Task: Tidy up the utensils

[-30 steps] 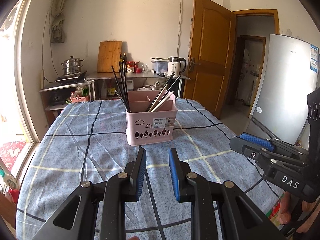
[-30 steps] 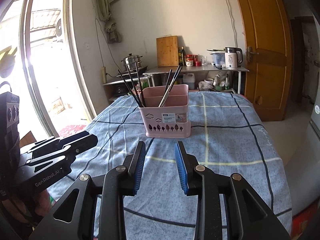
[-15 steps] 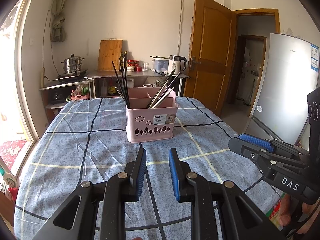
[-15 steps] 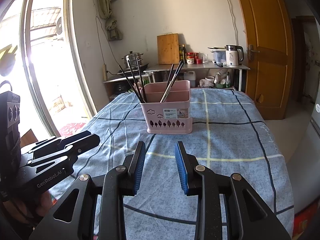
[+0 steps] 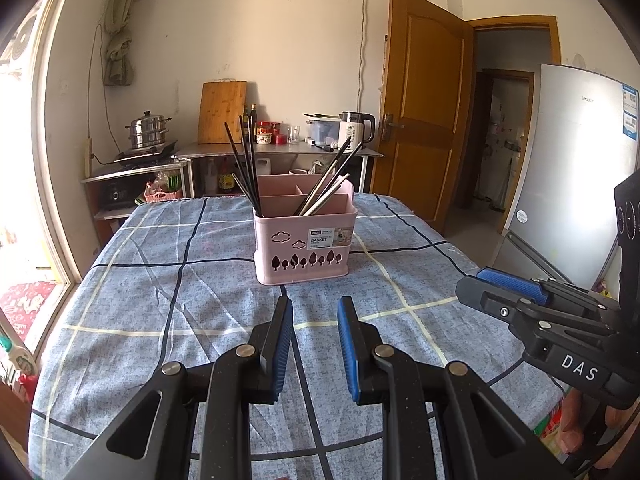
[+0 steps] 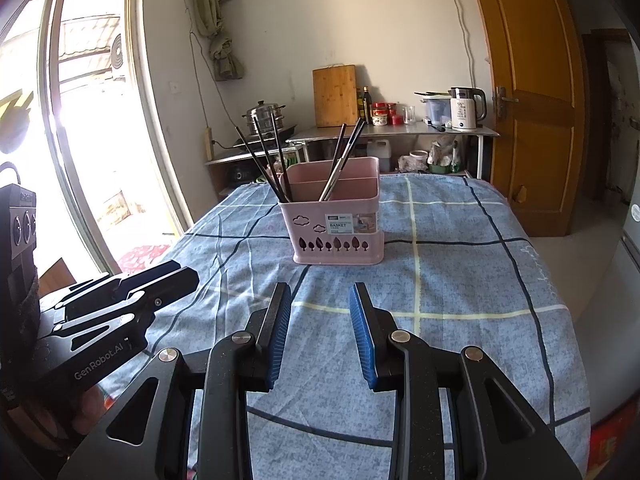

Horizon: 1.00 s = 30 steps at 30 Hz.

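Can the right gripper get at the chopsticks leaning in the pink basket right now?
Probably yes. The right gripper is open and empty, only bare tablecloth lies before the basket, and the chopsticks stick out above its rim.

A utensil basket [image 5: 305, 246] stands toward the table's [image 5: 160, 300] far edge, chopsticks [image 5: 244, 164] in its left compartment; a counter [image 5: 276, 152] with a kettle [image 5: 356, 126] lies behind, a refrigerator [image 5: 572, 160] to the right.
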### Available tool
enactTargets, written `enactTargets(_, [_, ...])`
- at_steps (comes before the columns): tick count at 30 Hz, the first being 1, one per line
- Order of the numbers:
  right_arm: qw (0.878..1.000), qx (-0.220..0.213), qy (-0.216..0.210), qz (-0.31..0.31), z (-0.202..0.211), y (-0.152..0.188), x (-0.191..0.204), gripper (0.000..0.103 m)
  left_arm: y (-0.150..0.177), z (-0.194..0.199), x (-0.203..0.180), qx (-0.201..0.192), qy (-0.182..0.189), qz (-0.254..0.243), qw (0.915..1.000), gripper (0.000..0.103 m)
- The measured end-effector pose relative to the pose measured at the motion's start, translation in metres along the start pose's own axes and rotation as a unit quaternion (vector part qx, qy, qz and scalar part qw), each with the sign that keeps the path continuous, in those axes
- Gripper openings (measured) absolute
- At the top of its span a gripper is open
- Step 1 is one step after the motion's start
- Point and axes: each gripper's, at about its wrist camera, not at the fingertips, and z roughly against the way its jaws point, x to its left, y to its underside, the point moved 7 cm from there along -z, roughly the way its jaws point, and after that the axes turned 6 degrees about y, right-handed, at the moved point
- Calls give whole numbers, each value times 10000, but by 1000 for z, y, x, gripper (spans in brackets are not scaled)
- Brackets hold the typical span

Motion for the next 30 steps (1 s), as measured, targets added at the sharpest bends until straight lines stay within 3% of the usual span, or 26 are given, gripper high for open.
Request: enactTargets(30, [10000, 25, 18, -22, 1, 4, 0, 32, 6, 0, -4, 63, 36, -72, 9999, 23])
